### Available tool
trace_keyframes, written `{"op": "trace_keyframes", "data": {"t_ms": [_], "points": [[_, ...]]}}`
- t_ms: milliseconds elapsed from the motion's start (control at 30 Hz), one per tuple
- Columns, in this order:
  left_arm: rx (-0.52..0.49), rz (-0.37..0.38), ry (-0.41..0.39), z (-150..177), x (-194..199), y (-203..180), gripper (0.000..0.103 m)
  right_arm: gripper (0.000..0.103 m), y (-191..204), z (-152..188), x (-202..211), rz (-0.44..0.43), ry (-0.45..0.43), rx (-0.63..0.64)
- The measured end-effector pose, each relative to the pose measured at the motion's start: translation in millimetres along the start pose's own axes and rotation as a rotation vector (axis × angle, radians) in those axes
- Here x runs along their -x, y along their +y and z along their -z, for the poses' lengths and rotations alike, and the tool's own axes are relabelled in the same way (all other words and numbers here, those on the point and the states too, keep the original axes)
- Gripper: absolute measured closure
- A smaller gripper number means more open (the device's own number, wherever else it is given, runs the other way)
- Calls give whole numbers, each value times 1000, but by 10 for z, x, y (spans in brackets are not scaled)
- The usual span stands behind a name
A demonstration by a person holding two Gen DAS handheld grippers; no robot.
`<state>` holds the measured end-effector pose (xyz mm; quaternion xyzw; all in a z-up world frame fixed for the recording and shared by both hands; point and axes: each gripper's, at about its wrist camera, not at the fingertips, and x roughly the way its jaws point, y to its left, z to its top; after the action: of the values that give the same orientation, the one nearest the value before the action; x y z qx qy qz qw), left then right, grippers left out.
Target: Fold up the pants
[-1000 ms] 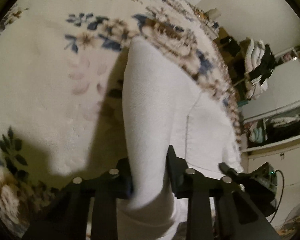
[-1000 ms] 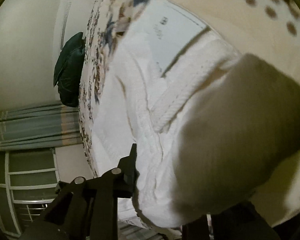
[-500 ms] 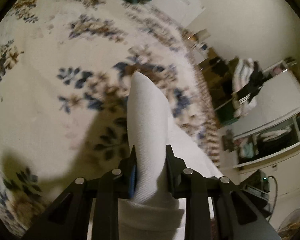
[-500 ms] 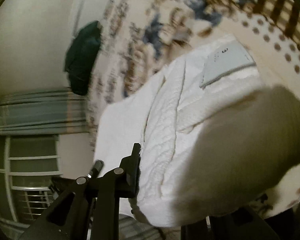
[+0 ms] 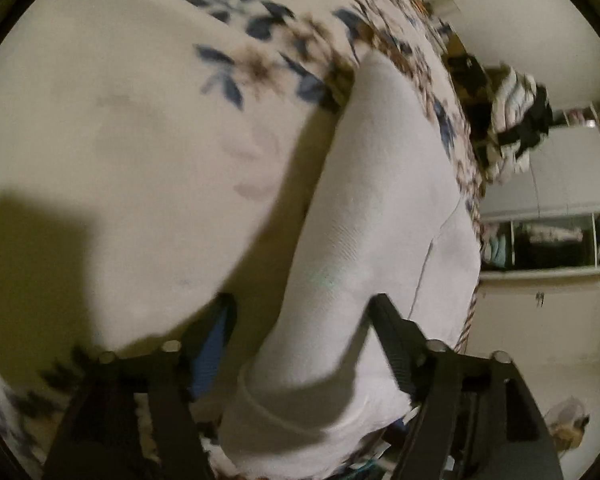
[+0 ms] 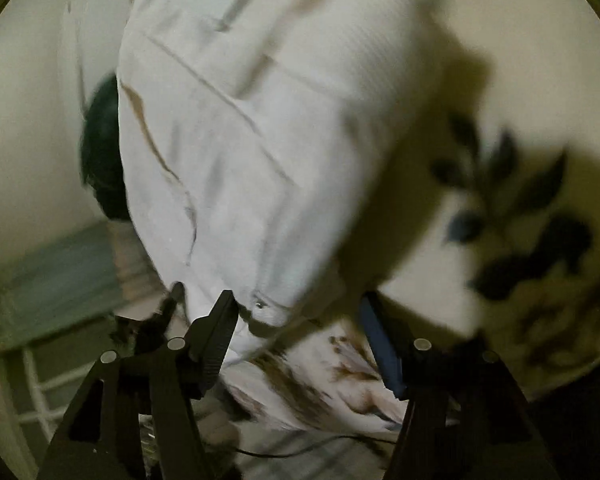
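Observation:
The white pants (image 5: 380,208) lie in a long raised fold on the floral bedspread (image 5: 120,140). My left gripper (image 5: 304,320) hovers just over them, its jaws opening. The fold runs between the fingers, and the blue-padded left finger (image 5: 216,332) stands clear of the cloth. In the right wrist view the pants (image 6: 260,120) fill the middle, blurred. My right gripper (image 6: 300,320) has its jaws opening too. A hemmed corner of the pants with a small stud (image 6: 260,304) sits between them, loose from the blue pad (image 6: 380,352).
Cream bedspread with blue and brown flowers (image 6: 520,80) spreads left and right of the pants. Off the bed stand white shelves (image 5: 560,208) and a heap of clothes (image 5: 512,128). A dark green bundle (image 6: 100,152), a curtain (image 6: 60,272) and a white grille (image 6: 48,392) lie beyond.
Both grippers were shut on the white cloth half a second ago; now both have opened and let go. Both have sunk closer to the bed, and the right one has rolled.

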<state>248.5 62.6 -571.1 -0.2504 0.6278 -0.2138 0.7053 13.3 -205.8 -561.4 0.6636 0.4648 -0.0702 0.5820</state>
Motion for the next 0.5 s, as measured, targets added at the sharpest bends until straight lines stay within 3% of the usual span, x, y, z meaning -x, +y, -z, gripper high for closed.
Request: {"op": "trace_keyframes", "data": {"t_ms": [167, 267, 333, 367, 433, 500], "points": [[-61, 10, 32, -53, -164, -138, 25, 35, 122, 23, -126, -46, -155, 25], [-88, 25, 28, -54, -157, -222, 25, 52, 194, 129, -33, -80, -219, 17], [-101, 74, 13, -37, -108, -297, 26, 53, 330, 175, 36, -101, -247, 58], [-108, 91, 8, -27, -92, -344, 26, 53, 352, 153, 24, -96, -247, 67], [-126, 91, 12, -15, -142, -404, 26, 35, 290, 36, -83, -54, -226, 28], [-115, 75, 18, -46, -232, -380, 27, 34, 236, -34, -121, -74, -223, -16]]}}
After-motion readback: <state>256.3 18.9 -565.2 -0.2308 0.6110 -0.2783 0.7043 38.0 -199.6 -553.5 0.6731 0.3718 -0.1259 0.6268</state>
